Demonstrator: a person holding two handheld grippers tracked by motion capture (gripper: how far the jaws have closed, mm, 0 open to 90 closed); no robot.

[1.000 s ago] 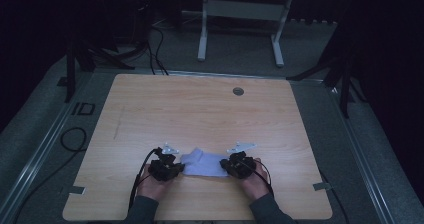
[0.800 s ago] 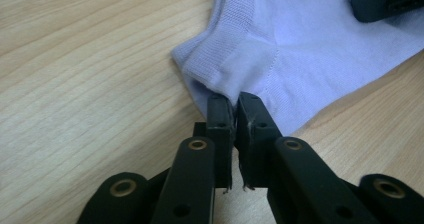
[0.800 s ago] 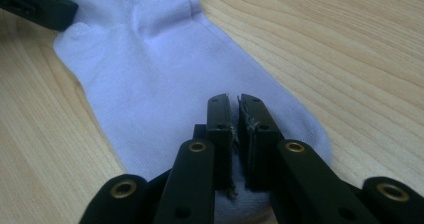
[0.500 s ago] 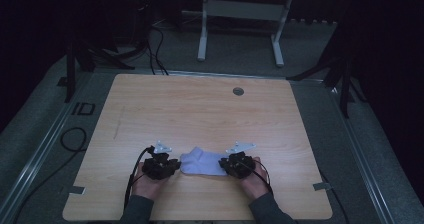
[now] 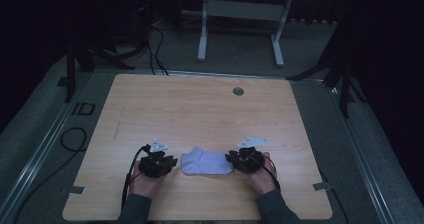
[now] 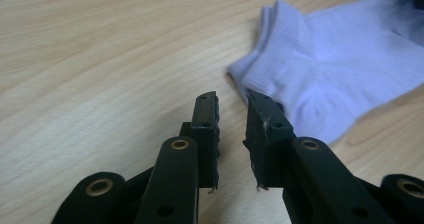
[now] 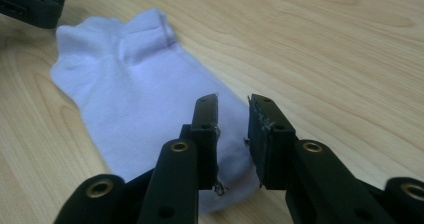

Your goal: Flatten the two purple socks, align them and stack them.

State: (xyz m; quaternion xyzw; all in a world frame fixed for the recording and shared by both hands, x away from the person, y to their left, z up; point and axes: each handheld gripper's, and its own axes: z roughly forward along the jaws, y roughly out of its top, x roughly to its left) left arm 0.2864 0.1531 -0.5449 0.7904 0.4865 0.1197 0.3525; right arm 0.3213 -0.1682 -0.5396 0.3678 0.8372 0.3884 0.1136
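Lying flat near the front edge of the wooden table (image 5: 200,114), a pale lilac ankle sock (image 5: 206,162) sat between the two grippers. Left gripper (image 5: 159,164) rested just beside the sock's cuff end, held in the person's left hand (image 5: 145,183). In the left gripper view its jaws stood a narrow gap apart with nothing between them, tips low over the wood, the right-hand jaw right next to the sock (image 6: 330,69) edge; contact could not be told. Right gripper (image 5: 245,160) sat at the toe end, in the right hand (image 5: 262,176). In the right gripper view its jaws were also narrowly parted and empty, hanging over the sock's (image 7: 140,99) toe part, cuff pointing away. A corner of the other gripper (image 7: 30,4) showed at top left, beyond the cuff. Sock looked smooth, one fold ridge near the cuff. A small round grommet (image 5: 238,91) was in the far part of the tabletop, well apart from the sock.
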